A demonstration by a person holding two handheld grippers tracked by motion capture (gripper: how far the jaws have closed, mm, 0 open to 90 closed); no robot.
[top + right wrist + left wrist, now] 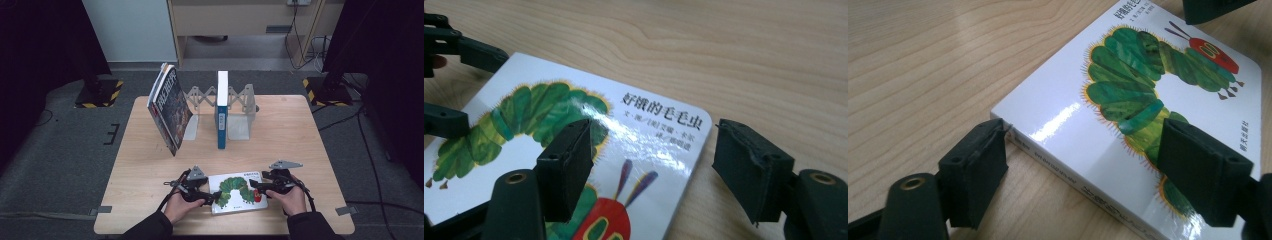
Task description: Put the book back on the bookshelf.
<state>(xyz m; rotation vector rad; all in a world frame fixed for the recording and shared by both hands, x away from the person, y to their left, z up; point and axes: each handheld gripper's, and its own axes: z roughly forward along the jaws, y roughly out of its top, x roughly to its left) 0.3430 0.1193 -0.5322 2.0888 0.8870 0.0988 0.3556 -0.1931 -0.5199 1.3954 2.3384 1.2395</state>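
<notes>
Wooden table [150, 165] on grey carpet floor [65, 150]; white wall [130, 30] behind, dark curtains [40, 40] at both sides.

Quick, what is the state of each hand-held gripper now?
Left hand-held gripper: open, jaws astride a corner of the caterpillar book, not gripping it.
Right hand-held gripper: open, jaws astride the book's other end, holding nothing.

The picture book's [1128, 100] near corner is cut off by the left gripper view's lower edge, its spine lettering is blurred, and — in the high view — its 2 side edges are covered by grippers.
</notes>
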